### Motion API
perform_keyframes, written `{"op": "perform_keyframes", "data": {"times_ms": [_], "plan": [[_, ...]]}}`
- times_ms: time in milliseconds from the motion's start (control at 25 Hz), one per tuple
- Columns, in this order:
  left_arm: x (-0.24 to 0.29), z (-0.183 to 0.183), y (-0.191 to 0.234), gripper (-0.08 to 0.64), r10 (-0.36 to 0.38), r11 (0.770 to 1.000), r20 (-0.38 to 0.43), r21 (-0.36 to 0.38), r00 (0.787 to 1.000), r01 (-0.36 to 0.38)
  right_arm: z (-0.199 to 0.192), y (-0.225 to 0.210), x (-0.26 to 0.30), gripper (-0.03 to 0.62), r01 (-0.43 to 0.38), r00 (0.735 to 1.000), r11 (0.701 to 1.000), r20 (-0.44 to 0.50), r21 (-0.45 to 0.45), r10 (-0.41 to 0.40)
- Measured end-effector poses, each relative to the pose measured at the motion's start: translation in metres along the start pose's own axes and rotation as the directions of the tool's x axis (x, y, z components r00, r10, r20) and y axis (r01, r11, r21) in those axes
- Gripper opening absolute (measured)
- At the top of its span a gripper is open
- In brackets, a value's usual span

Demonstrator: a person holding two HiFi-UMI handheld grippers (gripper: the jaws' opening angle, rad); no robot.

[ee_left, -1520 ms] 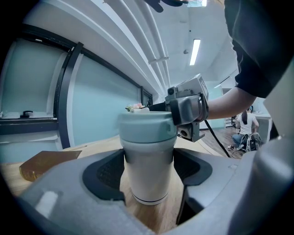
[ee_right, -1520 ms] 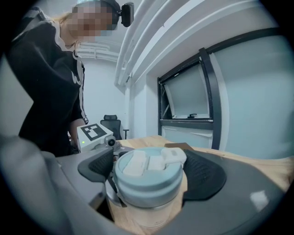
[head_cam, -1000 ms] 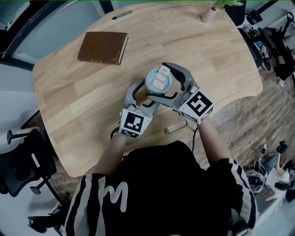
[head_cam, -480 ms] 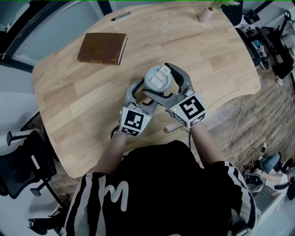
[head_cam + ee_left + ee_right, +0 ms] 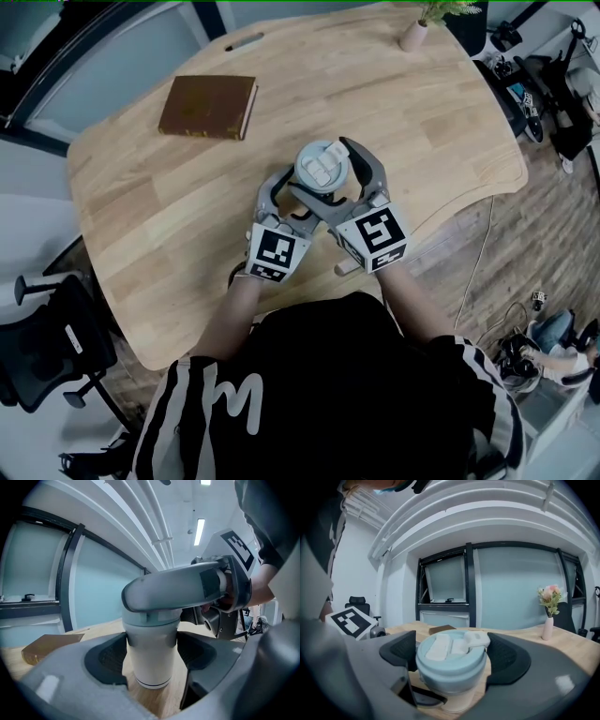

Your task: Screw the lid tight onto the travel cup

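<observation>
overhead, the cup (image 5: 322, 167) stands on the table (image 5: 159, 202) near the person's edge, a book (image 5: 208, 106) well apart beyond it. left gripper view: the left gripper (image 5: 151, 652) pinches the white cup body between its pads. right gripper view: the right gripper (image 5: 451, 654) clamps the blue lid (image 5: 449, 666).

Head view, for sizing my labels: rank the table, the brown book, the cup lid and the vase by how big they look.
1. table
2. book
3. lid
4. vase
The lid sits high on the cup, nearer the camera, and the vase stands far back, so their true sizes are unsure.
</observation>
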State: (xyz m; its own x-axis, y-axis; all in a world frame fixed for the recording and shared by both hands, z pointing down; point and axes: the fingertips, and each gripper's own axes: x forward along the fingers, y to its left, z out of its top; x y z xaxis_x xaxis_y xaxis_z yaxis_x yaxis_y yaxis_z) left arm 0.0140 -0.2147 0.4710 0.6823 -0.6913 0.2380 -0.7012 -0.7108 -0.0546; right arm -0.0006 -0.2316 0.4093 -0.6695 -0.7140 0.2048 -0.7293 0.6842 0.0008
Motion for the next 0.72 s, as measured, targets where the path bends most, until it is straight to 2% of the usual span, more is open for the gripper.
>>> {"op": "perform_keyframes", "data": {"times_ms": [240, 720], "plan": [[0.0018, 0.0011, 0.0014, 0.342, -0.004, 1.0, 0.003, 0.005, 1.0, 0.004, 0.0004, -0.0043, 0.0002, 0.474, 0.1, 0.995, 0.995, 0.005, 0.027, -0.1], [0.0005, 0.0015, 0.0011, 0.342, -0.002, 1.0, 0.008, 0.004, 1.0, 0.002, 0.0002, -0.0056, -0.0004, 0.474, 0.19, 0.982, 0.981, -0.004, 0.05, -0.19]]}}
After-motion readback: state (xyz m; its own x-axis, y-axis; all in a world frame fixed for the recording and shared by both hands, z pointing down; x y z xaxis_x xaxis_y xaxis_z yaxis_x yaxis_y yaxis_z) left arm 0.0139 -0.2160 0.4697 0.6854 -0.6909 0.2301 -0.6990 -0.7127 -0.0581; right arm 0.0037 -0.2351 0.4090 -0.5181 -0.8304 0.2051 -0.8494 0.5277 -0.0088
